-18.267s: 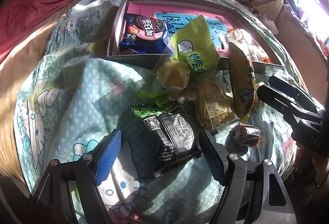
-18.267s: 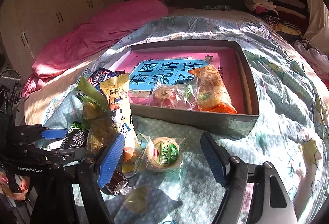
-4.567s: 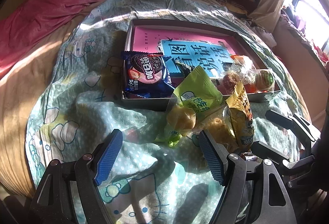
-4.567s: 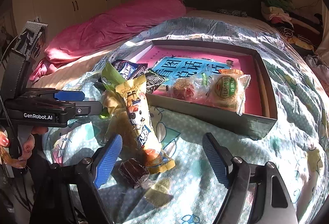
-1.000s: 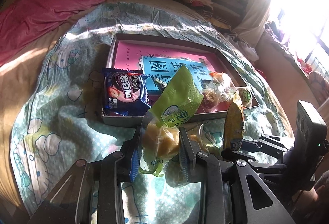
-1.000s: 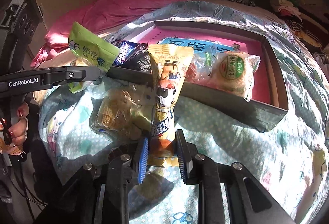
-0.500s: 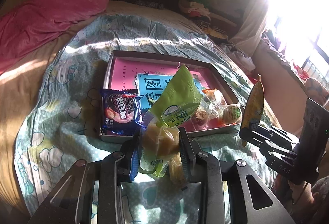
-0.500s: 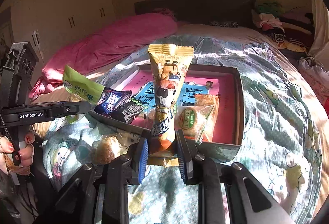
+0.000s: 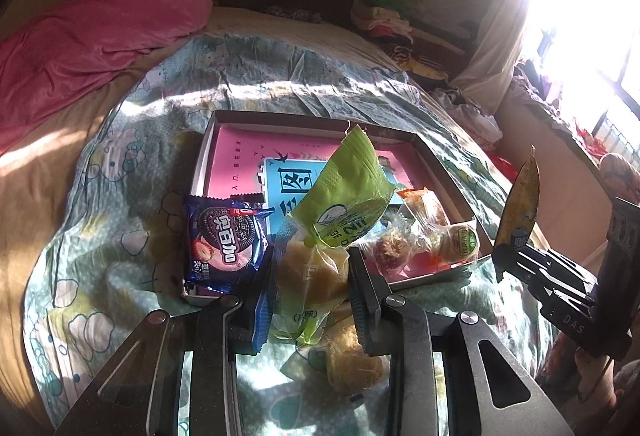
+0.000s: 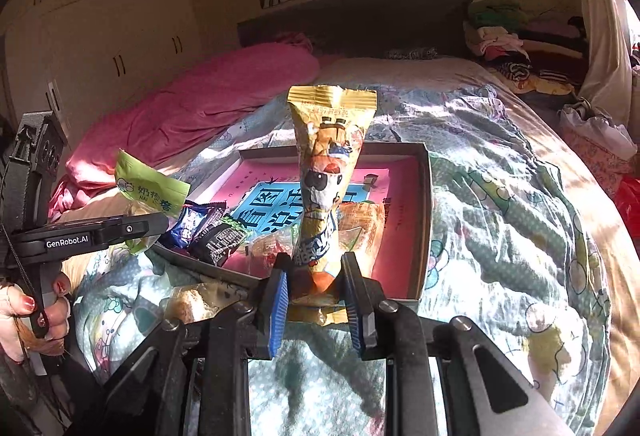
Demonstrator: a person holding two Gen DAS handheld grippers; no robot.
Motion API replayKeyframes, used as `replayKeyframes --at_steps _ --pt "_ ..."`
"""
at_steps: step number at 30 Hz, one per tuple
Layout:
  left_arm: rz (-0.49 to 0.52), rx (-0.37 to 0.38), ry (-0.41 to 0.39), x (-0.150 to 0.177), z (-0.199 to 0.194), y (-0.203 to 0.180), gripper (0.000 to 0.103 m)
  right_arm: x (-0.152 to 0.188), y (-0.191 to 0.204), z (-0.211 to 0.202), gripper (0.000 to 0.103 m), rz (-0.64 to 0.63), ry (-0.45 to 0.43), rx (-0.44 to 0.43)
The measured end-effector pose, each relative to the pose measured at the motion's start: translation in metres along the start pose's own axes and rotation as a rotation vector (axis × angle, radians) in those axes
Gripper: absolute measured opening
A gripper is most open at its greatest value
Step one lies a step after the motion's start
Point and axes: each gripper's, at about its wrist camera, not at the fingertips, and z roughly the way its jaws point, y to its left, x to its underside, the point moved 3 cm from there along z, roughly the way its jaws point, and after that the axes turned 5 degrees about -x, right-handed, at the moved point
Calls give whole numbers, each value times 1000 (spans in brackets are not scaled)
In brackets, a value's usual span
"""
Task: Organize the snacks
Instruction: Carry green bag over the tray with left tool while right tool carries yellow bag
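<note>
Gripping soft, light packets low: left gripper [image 9: 310, 294] pinches green snack bag [image 9: 344, 192] at frame centre; right gripper [image 10: 316, 296] pinches yellow snack packet [image 10: 330, 176] upright before grey box [image 10: 425, 220]. Crinkly film, likely slippery.

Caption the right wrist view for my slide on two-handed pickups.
Right gripper shut on a yellow snack packet held upright before the snack box; left gripper holds a green packet.
</note>
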Motion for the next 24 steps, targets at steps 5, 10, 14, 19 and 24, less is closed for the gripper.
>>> replayKeyframes --at_steps 5,10,14,19,24 --pt "-3 -8 1 -4 7 1 34 -2 -6 -1 26 15 -10 8" --pt "-2 -20 2 -5 12 2 34 -3 -10 0 26 26 -11 18" --pt "-1 -30 10 -5 18 3 34 -4 -13 -1 26 36 -16 28" --pt "-4 -39 25 -3 26 5 34 -4 -20 1 26 56 -12 41" --pt "-8 -45 32 -2 30 6 34 -6 -27 4 26 73 -9 54"
